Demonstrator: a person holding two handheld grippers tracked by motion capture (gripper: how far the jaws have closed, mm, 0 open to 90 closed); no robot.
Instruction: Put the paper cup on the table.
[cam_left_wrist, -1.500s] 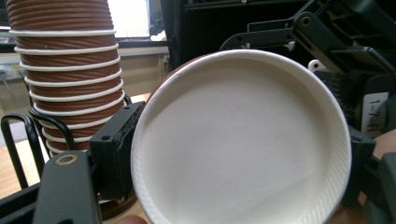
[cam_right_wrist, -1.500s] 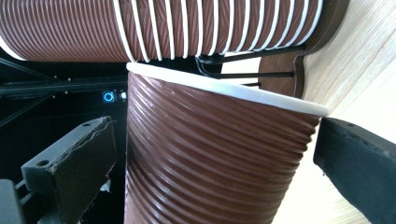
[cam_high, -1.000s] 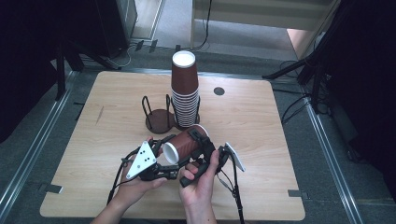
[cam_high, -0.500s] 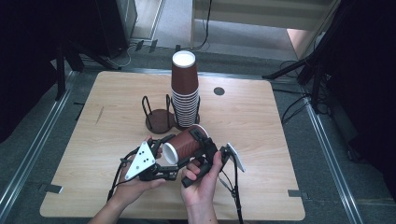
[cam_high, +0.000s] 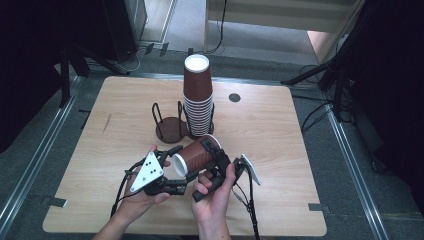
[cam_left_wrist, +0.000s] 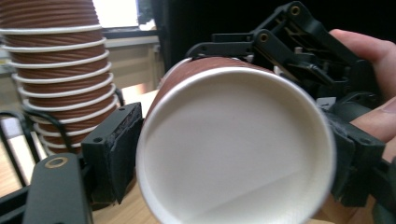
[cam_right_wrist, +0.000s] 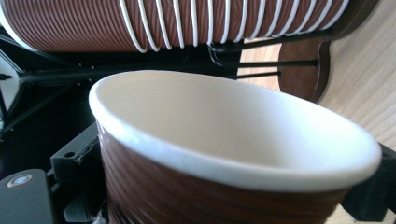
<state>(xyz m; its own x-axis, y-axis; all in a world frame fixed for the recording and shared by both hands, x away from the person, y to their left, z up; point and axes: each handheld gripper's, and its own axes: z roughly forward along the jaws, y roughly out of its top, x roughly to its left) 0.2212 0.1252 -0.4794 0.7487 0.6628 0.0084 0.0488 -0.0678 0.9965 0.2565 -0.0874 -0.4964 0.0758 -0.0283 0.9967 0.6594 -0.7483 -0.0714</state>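
2 claws on 1 cup (cam_high: 196, 154), 1 stack (cam_high: 198, 98).

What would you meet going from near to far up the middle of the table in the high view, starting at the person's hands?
Right hand → single brown cup lying on its side between the grippers → wire cup holder → tall stack of brown cups → far table edge.

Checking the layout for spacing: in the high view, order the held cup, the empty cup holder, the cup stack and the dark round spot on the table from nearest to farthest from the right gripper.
From the right gripper:
1. Held cup, in its jaws.
2. Empty cup holder, just behind, left.
3. Cup stack, behind; base roughly ties with the holder.
4. Dark round spot, far right.
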